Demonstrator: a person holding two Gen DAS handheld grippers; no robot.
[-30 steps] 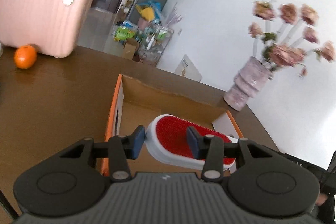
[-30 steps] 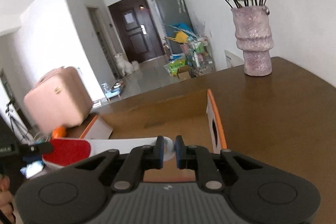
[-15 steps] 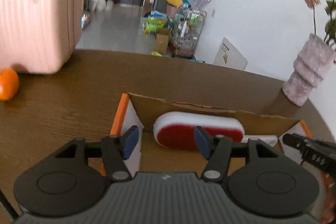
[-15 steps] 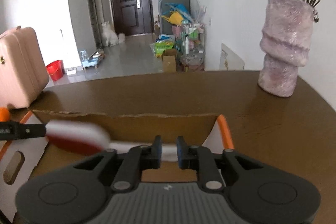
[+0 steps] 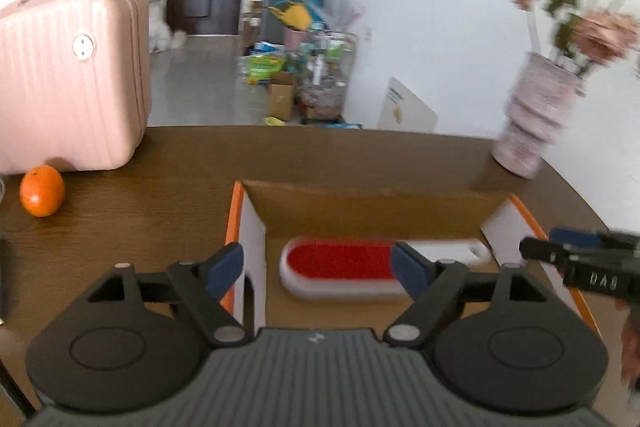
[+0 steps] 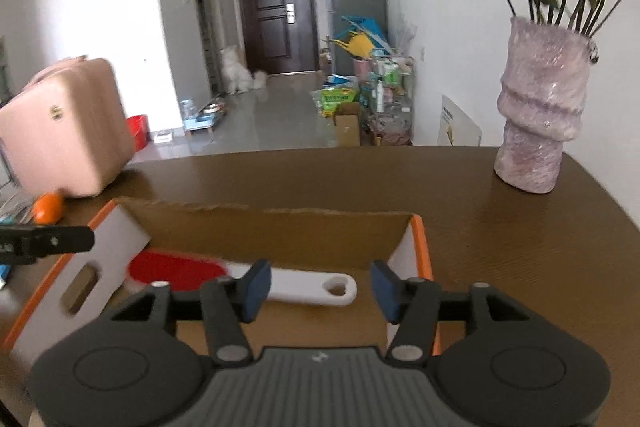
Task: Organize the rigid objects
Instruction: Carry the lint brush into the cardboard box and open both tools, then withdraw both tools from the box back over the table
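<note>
A white brush with a red pad point(image 5: 340, 267) lies flat on the floor of an open cardboard box with orange edges point(image 5: 372, 201). In the right wrist view the brush point(image 6: 304, 287) shows its white handle with a heart-shaped hole, inside the same box point(image 6: 260, 223). My left gripper point(image 5: 318, 265) is open and empty, above the box's near left side. My right gripper point(image 6: 318, 291) is open and empty, just above the brush handle. The right gripper's fingers point(image 5: 576, 253) reach in at the right of the left wrist view.
A pink suitcase point(image 5: 68, 75) and an orange point(image 5: 42, 190) stand on the brown table point(image 5: 160, 163) at the left. A pink vase of flowers point(image 6: 540, 107) stands at the back right. The table's rounded edge lies behind the box.
My right gripper has opened and let go of the brush handle. The brush now lies flat in the box. My left gripper has opened wider and pulled back a little.
</note>
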